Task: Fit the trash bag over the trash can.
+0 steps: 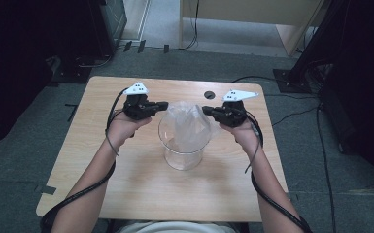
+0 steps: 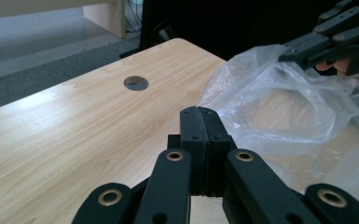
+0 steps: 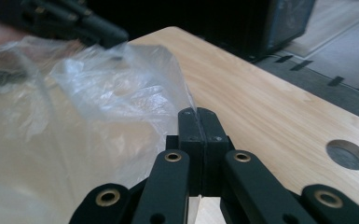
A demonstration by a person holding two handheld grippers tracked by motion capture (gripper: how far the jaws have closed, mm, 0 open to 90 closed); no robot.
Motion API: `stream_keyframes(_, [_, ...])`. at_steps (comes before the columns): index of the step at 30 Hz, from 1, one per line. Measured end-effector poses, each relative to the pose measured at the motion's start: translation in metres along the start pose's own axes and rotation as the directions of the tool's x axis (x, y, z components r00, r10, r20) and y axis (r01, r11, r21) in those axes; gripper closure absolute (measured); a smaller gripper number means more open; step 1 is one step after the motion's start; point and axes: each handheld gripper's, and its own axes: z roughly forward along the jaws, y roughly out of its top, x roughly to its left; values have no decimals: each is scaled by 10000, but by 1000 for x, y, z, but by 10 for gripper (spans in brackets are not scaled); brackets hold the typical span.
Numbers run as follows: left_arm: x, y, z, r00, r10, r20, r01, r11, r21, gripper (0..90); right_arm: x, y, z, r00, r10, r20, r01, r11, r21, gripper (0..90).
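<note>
A clear plastic bag (image 1: 188, 121) stands bunched inside a clear round container (image 1: 183, 158) at the middle of the wooden table (image 1: 126, 170). My left gripper (image 1: 165, 104) reaches the bag's left top edge, jaws pressed together, and the film (image 2: 279, 102) runs right up to the tip (image 2: 199, 109). From the other side my right gripper (image 1: 205, 109) meets the bag's right top edge. Its jaws are also pressed together (image 3: 198, 112), with the film (image 3: 116, 93) ending at the tip. Each gripper view shows the other gripper across the bag: the right gripper (image 2: 307, 46) and the left gripper (image 3: 98, 30).
A round cable hole (image 1: 209, 94) lies in the table's far side, just behind the bag. Black cables trail from both grippers along the forearms. Dark equipment and stand bases (image 1: 291, 77) ring the table on the grey floor, with a light wooden desk (image 1: 252, 19) beyond.
</note>
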Motion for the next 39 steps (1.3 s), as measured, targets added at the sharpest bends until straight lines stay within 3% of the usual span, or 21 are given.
stream_keyframes(4, [4, -4, 6, 9998, -141, -133, 143, 9997, 174, 899, -5, -4, 5, 9980, 96, 627, -86, 9998, -167, 887])
stream_keyframes(9, [12, -13, 8, 9982, -591, -68, 593, 9977, 322, 900, -9, -13, 11, 9981, 116, 613, -134, 9995, 287, 889])
stream_keyframes(18, [16, -24, 14, 9957, -875, 296, 852, 9938, 719, 900, -10, -20, 15, 9990, 101, 434, -133, 9972, 742, 900])
stream_keyframes(22, [18, -29, 17, 9933, -1059, 466, 1015, 9909, 881, 897, -10, -26, 19, 9986, -247, 462, 184, 9910, 1330, 898])
stream_keyframes(28, [21, -21, 5, 9928, -1076, 518, 1060, 9938, 331, 775, -15, -22, 9, 9984, 36, 568, -79, 9971, 751, 710])
stream_keyframes(31, [21, -16, -2, 9949, -893, 460, 883, 9958, 245, 719, -18, -19, 0, 9986, 145, 503, -166, 9990, 425, 618])
stream_keyframes(34, [19, -9, -8, 9977, -606, 310, 601, 9981, 154, 662, -20, -17, -7, 9985, -139, 520, 124, 9995, 297, 547])
stream_keyframes(36, [18, -5, -13, 9986, -454, 269, 453, 9990, 24, 616, -20, -15, -11, 9980, -360, 513, 350, 9992, 215, 565])
stream_keyframes(39, [15, 1, -20, 9991, -334, 268, 337, 9994, -113, 587, -20, -13, -18, 9984, -250, 501, 254, 9996, -80, 567])
